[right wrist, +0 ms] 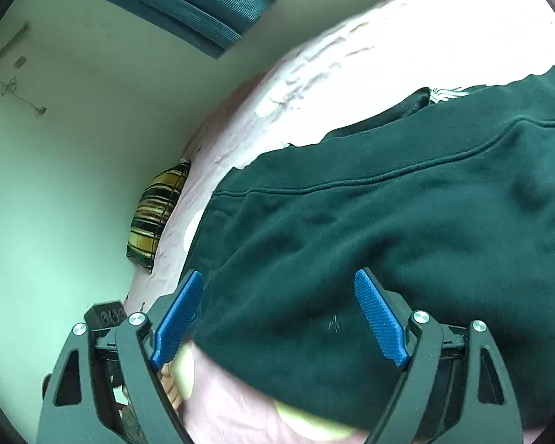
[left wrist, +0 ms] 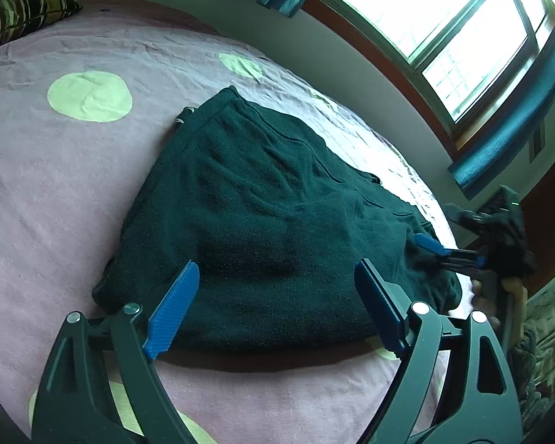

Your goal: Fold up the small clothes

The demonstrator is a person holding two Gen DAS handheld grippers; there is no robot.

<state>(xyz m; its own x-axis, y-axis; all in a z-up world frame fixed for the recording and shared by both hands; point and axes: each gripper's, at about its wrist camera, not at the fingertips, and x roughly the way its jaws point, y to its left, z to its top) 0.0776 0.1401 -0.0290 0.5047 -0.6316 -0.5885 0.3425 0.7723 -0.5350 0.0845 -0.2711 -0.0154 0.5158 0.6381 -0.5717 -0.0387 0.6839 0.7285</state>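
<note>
A dark green folded garment [left wrist: 262,222] lies on a pink bedsheet with pale green dots [left wrist: 88,96]. My left gripper [left wrist: 277,281] is open, its blue pads just above the garment's near edge, holding nothing. My right gripper [right wrist: 281,288] is open over the garment [right wrist: 388,229] near its edge, empty. The right gripper also shows in the left wrist view [left wrist: 433,246] at the garment's far right corner, a hand behind it.
A striped pillow [left wrist: 22,7] sits at the bed's far left corner and also shows in the right wrist view [right wrist: 155,218]. A window [left wrist: 444,26] with teal curtains is behind the bed. The bed's right edge [left wrist: 436,199] drops off near the wall.
</note>
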